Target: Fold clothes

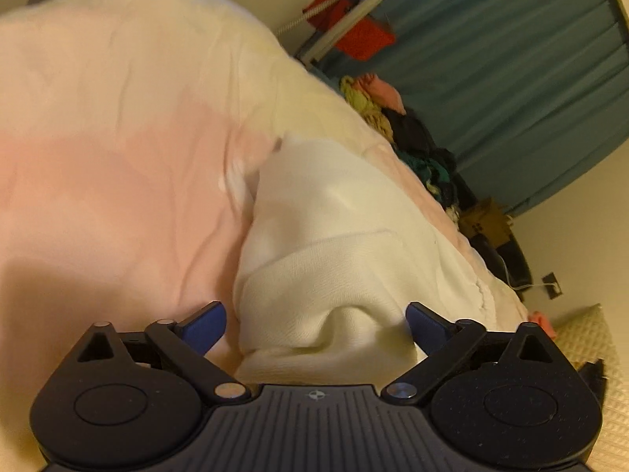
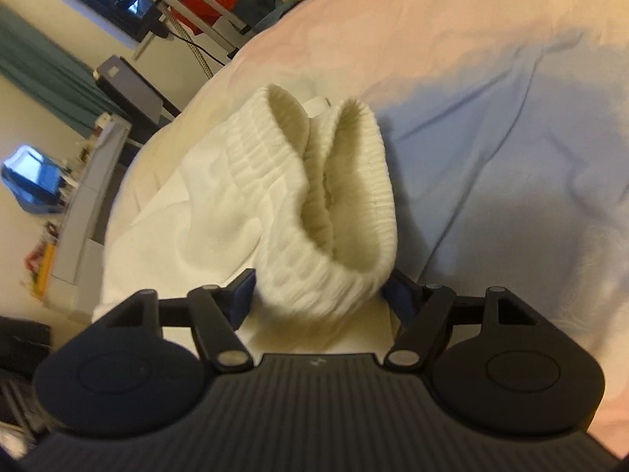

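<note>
A white knitted garment (image 1: 334, 236) lies on the pink bed sheet (image 1: 118, 137). My left gripper (image 1: 316, 328) is open, its blue fingers (image 1: 204, 328) wide apart on either side of a bunched fold of the garment's near edge. In the right wrist view the garment's ribbed hem (image 2: 314, 204) stands up in a loop between the fingers. My right gripper (image 2: 318, 295) is open, its fingers (image 2: 241, 293) on either side of the ribbed hem. Whether the fingers press the cloth I cannot tell.
A pile of mixed clothes (image 1: 412, 137) lies along the bed's far edge by a teal curtain (image 1: 511, 78). A drying rack with red cloth (image 1: 354, 31) stands beyond. A cream cushion (image 1: 582, 338) sits right. A desk with clutter (image 2: 78, 196) stands left of the bed.
</note>
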`<state>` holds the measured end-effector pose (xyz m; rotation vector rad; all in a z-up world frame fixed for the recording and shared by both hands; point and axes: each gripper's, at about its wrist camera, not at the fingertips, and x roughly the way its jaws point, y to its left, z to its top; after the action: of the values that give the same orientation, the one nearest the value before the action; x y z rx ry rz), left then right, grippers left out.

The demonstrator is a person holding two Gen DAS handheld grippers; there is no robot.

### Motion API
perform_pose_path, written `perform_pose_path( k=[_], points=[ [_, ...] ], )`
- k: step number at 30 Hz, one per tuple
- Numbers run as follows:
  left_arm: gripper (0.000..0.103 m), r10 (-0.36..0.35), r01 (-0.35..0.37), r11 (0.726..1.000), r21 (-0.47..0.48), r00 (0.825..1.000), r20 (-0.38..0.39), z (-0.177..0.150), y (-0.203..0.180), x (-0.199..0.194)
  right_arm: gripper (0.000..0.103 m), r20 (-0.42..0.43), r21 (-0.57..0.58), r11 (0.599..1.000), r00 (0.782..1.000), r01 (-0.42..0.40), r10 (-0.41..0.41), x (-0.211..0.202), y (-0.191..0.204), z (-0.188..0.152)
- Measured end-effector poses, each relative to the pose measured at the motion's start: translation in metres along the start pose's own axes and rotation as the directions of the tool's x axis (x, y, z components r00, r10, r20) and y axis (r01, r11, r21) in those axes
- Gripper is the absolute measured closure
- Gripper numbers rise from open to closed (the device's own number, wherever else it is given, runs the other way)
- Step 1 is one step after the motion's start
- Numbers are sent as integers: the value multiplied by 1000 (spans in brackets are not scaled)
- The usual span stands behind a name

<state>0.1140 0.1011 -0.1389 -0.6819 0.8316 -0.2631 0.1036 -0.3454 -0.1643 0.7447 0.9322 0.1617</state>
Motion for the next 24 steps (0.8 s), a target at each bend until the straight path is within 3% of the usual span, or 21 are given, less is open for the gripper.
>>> perform_pose_path(
  k=[4,7,12,13,15,17,20,24],
  points=[
    [16,-38,36,999,-32,998,-40,1,9,11,30,-16,13,999,999,-49,49,7,-6,-1],
    [22,-34,33,999,-27,999,-42,2,13,19,29,-33,26,999,999,-35,36,18,-11,-4],
    [48,-41,39,997,-73,999,-25,4,25,17,21,-3,32,999,1000,-1,1,27,-1,-14],
    [52,-47,45,995,-86,999,-22,4,28,16,24,16,40,999,1000,11,-11,28,3,-17],
    [64,-62,61,993,-99,998,-12,5,30,11,40,77,54,998,997,18,-22,25,9,-25],
    [70,-81,81,992,-97,997,-1,8,27,4,53,122,45,999,992,7,-12,14,18,-33],
    [75,-110,111,989,-95,994,16,13,24,-6,59,181,33,999,983,-24,18,-6,30,-43],
    [77,-205,207,972,-110,978,29,19,8,-33,60,242,13,992,963,-129,122,-55,44,-42]
  ],
)
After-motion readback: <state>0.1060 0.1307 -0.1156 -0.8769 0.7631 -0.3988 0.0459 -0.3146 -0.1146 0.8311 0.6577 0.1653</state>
